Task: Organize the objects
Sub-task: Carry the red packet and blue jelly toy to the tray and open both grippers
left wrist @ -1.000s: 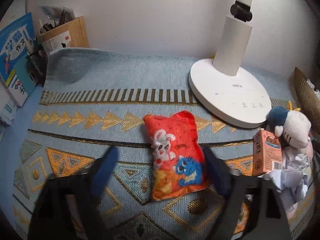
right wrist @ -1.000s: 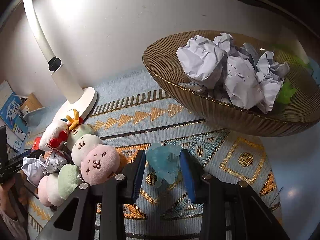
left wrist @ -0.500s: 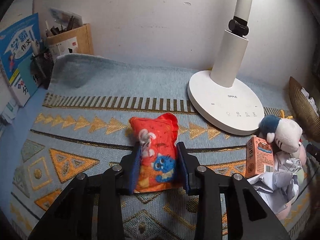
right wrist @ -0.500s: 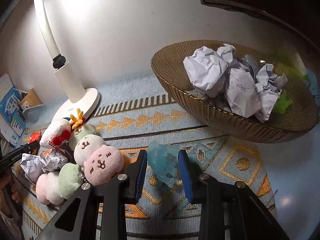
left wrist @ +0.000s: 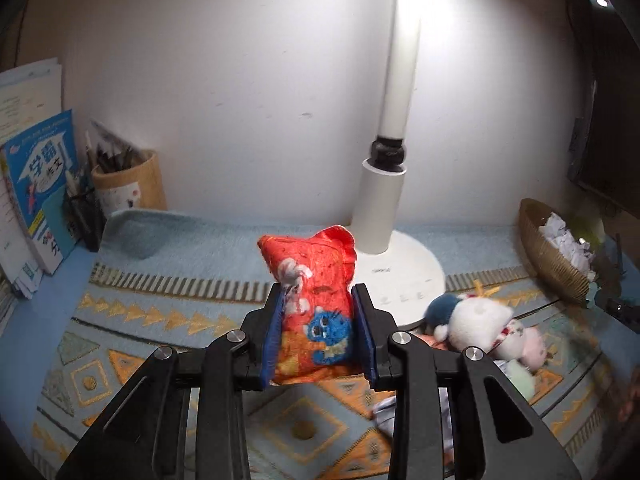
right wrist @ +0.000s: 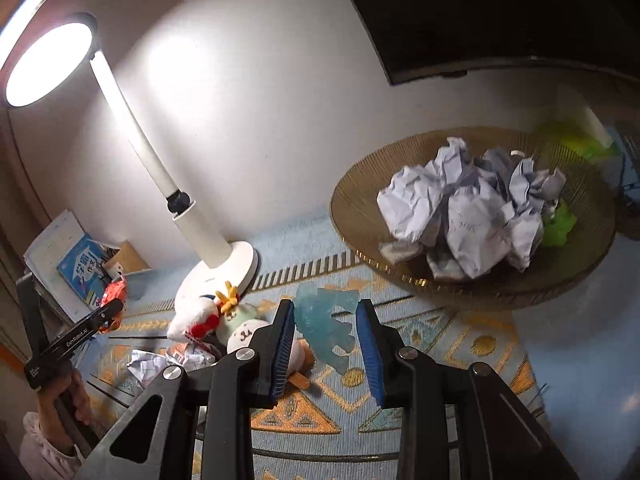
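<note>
The red pouch [left wrist: 314,312] sits clamped between the two blue pads of the left gripper [left wrist: 319,334] and is held clear of the patterned mat [left wrist: 132,320]; its upper half projects ahead of the fingertips. Directly beyond the left gripper stands the white lamp base [left wrist: 404,264]. To the right of that gripper lie the plush toys [left wrist: 476,320], with the woven basket [left wrist: 548,256] farther right. To its left stand a pen holder [left wrist: 128,182] and a blue book [left wrist: 38,184].

The translucent blue toy [right wrist: 326,330] sits between the pads of the right gripper [right wrist: 326,344]. The left pad touches it; a narrow gap shows at the right pad, so whether the grip is firm cannot be told. Ahead and to the right of this gripper, the woven basket [right wrist: 400,272] holds crumpled paper balls [right wrist: 468,208]. To its left lie the plush toys [right wrist: 200,316]. A hand [right wrist: 66,394] grasps the left gripper's handle at far left.
</note>
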